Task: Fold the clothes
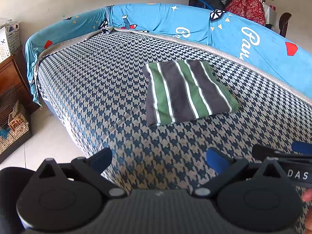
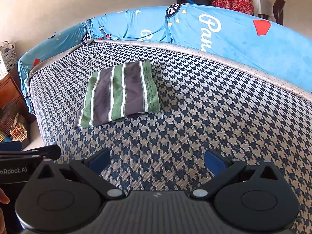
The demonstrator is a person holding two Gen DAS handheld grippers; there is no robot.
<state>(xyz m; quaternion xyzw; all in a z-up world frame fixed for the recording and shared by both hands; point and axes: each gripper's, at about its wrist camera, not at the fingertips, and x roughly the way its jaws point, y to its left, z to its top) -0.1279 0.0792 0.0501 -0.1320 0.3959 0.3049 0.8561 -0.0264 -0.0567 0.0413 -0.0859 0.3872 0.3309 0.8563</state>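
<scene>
A folded garment [image 1: 186, 91] [image 2: 120, 95] with green, dark grey and white stripes lies flat on the houndstooth bed cover [image 1: 93, 81] [image 2: 204, 105]. My left gripper [image 1: 159, 160] hovers open near the bed's front edge, well short of the garment, with nothing between its blue pads. My right gripper [image 2: 157, 160] is open too and holds nothing, with the garment ahead and to its left. Each gripper shows at the edge of the other's view: the right one's fingers [image 1: 282, 153] in the left wrist view, the left one's fingers [image 2: 39, 152] in the right wrist view.
A blue printed padded rail [image 1: 224, 27] [image 2: 214, 29] runs along the bed's far side and left end. At the left stand a wooden cabinet [image 1: 9, 78], white baskets [image 1: 8, 41] and a wire cage [image 1: 11, 120] on the floor. Clothes [image 1: 245, 3] are piled behind the rail.
</scene>
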